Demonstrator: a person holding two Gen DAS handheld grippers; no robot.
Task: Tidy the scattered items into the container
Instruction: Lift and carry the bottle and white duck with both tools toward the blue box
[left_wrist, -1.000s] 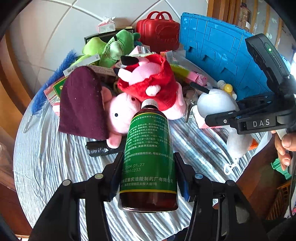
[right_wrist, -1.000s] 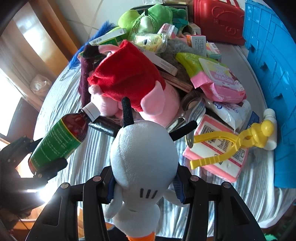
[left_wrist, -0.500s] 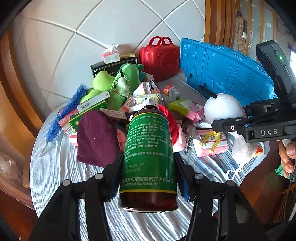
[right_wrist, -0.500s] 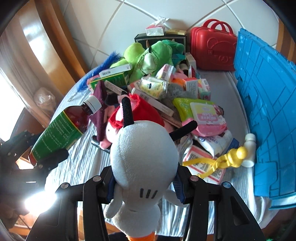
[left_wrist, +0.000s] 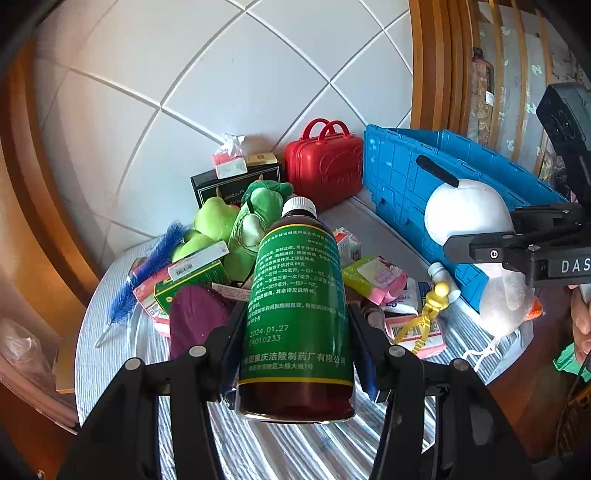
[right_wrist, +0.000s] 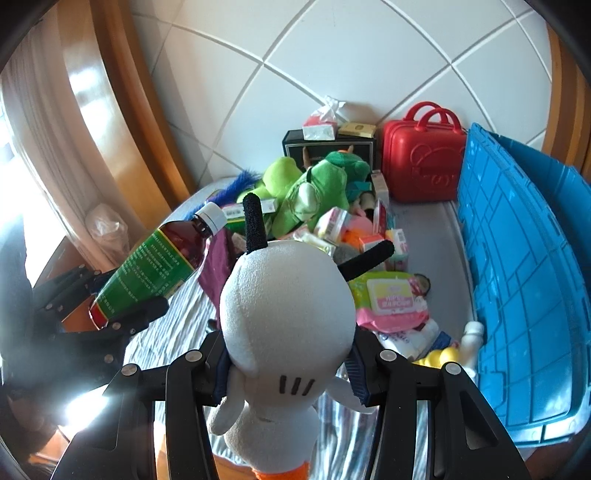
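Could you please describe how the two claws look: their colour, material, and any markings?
Both are black with silver screw heads. The left claw and right claw have blue pads inside the fingers. In the left wrist view, the right claw's body carries white letters "DAS".

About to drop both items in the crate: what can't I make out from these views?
- Blue crate interior: hidden by its near wall in both views.
- Bottle cap seal: too small to judge.
- White plush feet: cut off by the right view's bottom edge.
- Table behind the bottle: blocked in the left view.
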